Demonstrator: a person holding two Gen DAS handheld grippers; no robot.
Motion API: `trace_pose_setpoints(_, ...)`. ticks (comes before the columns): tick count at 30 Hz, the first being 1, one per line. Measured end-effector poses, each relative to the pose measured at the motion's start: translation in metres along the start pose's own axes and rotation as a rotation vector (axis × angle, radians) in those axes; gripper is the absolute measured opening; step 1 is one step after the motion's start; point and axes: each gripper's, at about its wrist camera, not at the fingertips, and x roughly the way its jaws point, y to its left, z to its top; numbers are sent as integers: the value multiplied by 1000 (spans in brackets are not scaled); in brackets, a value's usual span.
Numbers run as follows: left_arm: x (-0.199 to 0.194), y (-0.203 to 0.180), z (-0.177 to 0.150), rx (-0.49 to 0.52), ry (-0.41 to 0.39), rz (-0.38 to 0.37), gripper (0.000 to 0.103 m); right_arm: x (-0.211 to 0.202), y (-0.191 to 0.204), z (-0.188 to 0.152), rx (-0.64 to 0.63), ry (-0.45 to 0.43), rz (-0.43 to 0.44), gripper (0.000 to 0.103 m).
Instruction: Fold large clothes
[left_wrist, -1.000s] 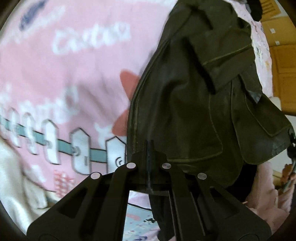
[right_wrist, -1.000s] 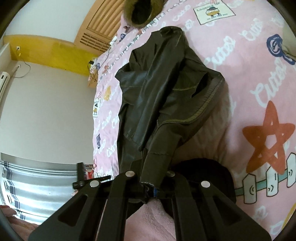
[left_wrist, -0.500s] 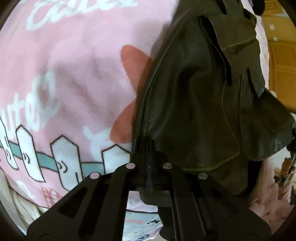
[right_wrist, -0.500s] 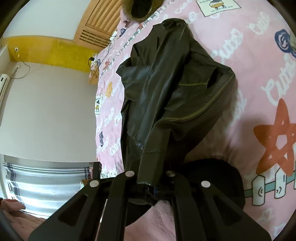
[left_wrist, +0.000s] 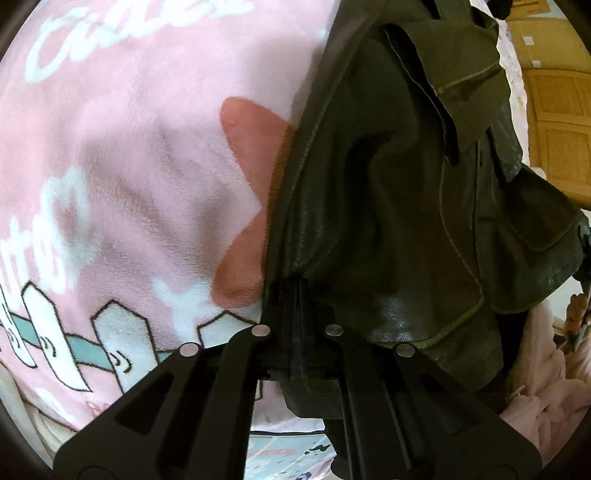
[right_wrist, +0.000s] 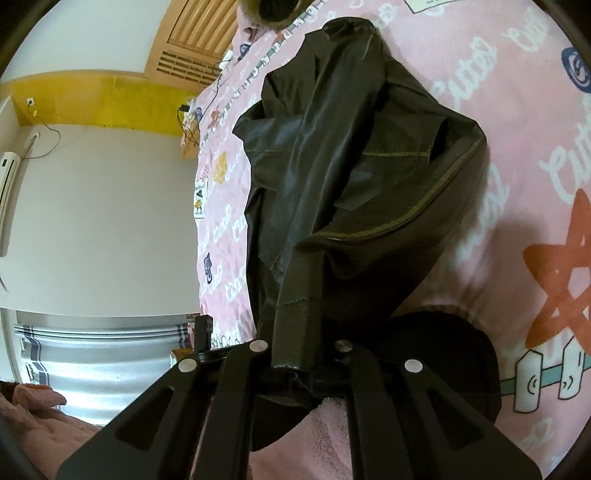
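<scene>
Left wrist view, left tongs (left_wrist: 295, 295) pinched narrow on the hem of a dark leather jacket (left_wrist: 388, 203) spreading toward 1 o'clock over a pink blanket (left_wrist: 129, 147), right wrist view, right tongs (right_wrist: 306, 365) clamped on the jacket's cuff (right_wrist: 295, 332), jacket draped toward 12 o'clock on the blanket.

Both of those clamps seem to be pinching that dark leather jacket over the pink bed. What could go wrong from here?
The left gripper pinches only the thin edge of the jacket; heavy, glossy leather might slip out. The right gripper holds just the end of a hanging strip, so that too could pull free. The jacket also lies bunched and creased on the pink blanket, so a fold made now may come out crooked.
</scene>
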Motion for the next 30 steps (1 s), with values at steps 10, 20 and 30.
trace_pose_setpoints(10, 12, -3, -3, 73, -18, 69, 2, 9, 2, 0, 15, 12, 7, 6)
trace_pose_setpoints(20, 5, 2, -3, 43, -19, 89, 3, 11, 2, -3, 22, 8, 14, 7)
trace_pose_setpoints(30, -41, -5, -32, 65, -135, 73, 97, 10, 2, -7, 21, 3, 23, 8)
